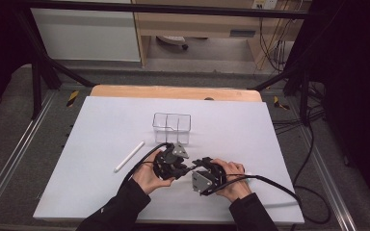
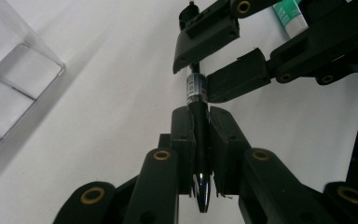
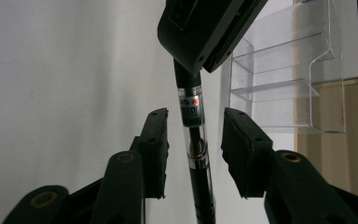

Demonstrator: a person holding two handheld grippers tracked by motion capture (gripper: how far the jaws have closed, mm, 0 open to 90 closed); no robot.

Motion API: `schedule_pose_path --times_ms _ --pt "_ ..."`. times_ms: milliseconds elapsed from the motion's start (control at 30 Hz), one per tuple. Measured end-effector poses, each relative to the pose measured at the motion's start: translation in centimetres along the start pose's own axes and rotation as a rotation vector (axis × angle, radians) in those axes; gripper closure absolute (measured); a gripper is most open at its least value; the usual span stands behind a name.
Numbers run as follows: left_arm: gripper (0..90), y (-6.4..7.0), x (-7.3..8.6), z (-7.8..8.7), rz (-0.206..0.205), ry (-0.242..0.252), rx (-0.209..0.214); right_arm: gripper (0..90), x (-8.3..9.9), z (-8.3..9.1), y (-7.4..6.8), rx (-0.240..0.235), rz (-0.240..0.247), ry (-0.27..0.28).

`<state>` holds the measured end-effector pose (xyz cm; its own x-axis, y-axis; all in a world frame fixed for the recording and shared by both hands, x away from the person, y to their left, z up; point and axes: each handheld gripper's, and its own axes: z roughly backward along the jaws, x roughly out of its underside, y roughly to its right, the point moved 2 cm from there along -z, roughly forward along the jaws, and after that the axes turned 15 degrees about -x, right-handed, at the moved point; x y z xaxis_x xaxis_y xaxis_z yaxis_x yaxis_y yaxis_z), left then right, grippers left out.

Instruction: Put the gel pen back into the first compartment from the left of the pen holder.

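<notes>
A black pen point(image 2: 199, 154) with a clear banded section lies clamped between the jaws of my left gripper point(image 2: 199, 114), its metal tip toward the camera. The pen's far end reaches between the jaws of my right gripper point(image 2: 198, 65). In the right gripper view the same pen point(image 3: 193, 140) runs up the middle of my right gripper point(image 3: 196, 116), whose open jaws leave a gap on either side of it. From above, the left gripper point(image 1: 180, 167) and right gripper point(image 1: 197, 169) meet tip to tip near the table's front.
A clear plastic compartment organizer point(image 1: 172, 126) stands just behind the grippers on the white table top point(image 1: 101, 125). A white stick-shaped pen point(image 1: 129, 156) lies to the left. A green and white object point(image 2: 290, 16) lies behind the right gripper.
</notes>
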<state>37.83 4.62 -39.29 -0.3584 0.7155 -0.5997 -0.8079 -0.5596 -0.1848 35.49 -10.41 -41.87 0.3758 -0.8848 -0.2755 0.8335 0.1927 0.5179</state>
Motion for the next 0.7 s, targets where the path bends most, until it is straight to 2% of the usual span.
schedule_pose_path --times_ms 400,700 --pt "79.5 0.44 -0.47 -0.18 -0.012 0.003 0.01 73.1 -0.13 -0.01 -0.37 -0.017 0.069 0.005" --pt "79.5 0.62 -0.6 -0.09 -0.019 0.009 0.016 79.2 -0.11 0.19 -0.39 -0.02 0.088 0.005"
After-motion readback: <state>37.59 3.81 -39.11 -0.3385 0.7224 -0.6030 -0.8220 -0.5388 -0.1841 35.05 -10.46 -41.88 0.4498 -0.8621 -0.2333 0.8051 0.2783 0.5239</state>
